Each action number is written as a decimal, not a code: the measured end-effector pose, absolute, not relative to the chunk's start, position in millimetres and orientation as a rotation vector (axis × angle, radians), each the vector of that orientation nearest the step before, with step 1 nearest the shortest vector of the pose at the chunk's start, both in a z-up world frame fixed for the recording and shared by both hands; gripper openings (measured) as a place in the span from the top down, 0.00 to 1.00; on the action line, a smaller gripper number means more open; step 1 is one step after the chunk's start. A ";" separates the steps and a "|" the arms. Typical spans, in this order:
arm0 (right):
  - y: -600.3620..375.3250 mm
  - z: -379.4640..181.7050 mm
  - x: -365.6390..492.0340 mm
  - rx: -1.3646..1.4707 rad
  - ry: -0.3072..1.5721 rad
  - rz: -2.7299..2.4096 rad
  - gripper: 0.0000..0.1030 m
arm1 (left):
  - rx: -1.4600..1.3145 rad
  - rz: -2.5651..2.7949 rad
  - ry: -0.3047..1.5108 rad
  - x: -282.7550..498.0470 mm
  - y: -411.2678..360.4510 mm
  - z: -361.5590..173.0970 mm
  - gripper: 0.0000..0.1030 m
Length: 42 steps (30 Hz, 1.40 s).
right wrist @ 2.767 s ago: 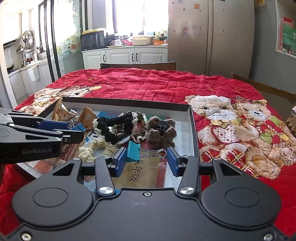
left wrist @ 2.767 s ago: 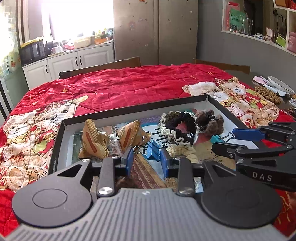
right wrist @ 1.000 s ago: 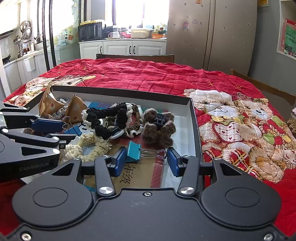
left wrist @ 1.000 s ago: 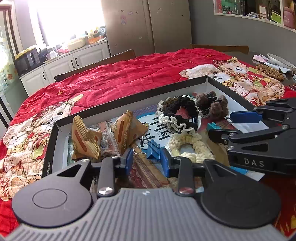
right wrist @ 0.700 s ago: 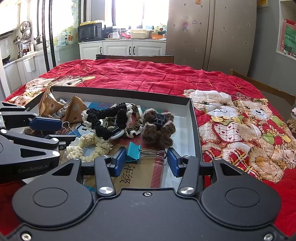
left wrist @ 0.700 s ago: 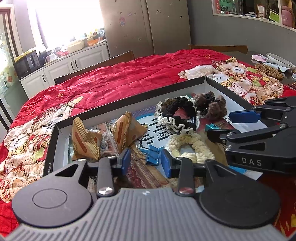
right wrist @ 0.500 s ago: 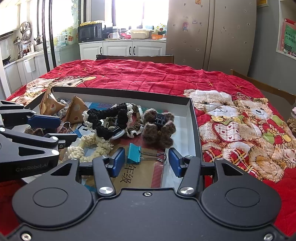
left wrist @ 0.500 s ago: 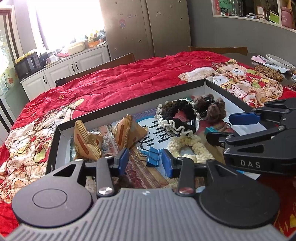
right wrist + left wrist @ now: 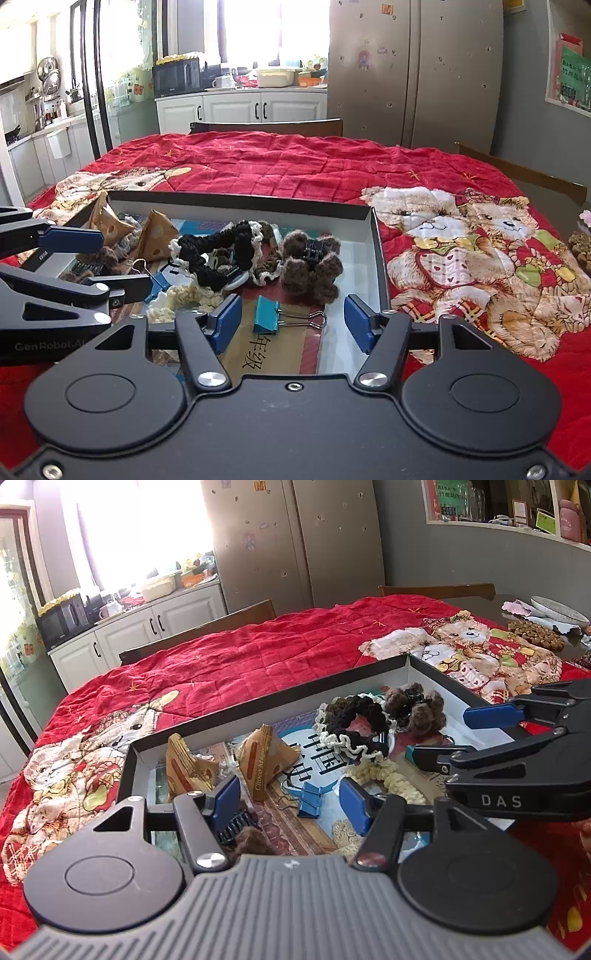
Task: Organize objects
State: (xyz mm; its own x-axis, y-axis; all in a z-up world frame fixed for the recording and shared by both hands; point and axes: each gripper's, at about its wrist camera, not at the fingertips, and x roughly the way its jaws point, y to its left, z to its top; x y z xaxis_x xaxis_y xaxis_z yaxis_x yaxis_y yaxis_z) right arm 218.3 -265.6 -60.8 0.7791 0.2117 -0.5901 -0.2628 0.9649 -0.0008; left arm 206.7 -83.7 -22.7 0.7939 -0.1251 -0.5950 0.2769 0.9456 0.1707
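The left gripper (image 9: 290,799) is hovering over the near left part of the shallow black-rimmed tray (image 9: 258,705); its jaws have just been opening and are now standing spread, with the blue binder clip (image 9: 309,800) lying loose on the tray floor between them, touching neither pad; a dark hair claw (image 9: 236,825) with a brown fuzzy ball is lying just beside the left pad; the right gripper (image 9: 291,321) is hovering over the near right part of the tray (image 9: 378,240), its jaws likewise having just been opening and now standing apart, and the teal binder clip (image 9: 266,315) is resting flat between them with its wire handles pointing toward the right pad, clear of both pads; further back in the tray two triangular snack packets (image 9: 264,757) are standing near the left wall, a black crocheted scrunchie (image 9: 218,251) with a cream edge is lying in the middle, a brown fuzzy hair claw (image 9: 312,266) is sitting to its right, and a cream crocheted scrunchie (image 9: 384,777) is lying nearer the grippers; the tray is sitting on a red quilt (image 9: 295,166) printed with teddy bears.
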 end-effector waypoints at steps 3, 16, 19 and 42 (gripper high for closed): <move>-265.7 -56.3 214.7 -0.084 0.615 0.260 0.40 | 0.255 -0.217 0.611 203.1 -82.6 -18.9 0.28; -264.6 -32.8 192.4 -0.083 0.568 0.267 0.29 | 0.245 -0.194 0.574 179.6 -71.0 -0.8 0.17; -265.4 -27.4 186.0 -0.081 0.561 0.273 0.27 | 0.236 -0.191 0.570 173.1 -65.6 3.4 0.17; -268.1 12.8 108.7 -0.142 0.497 0.296 0.22 | 0.183 -0.186 0.556 104.5 -28.7 25.4 0.10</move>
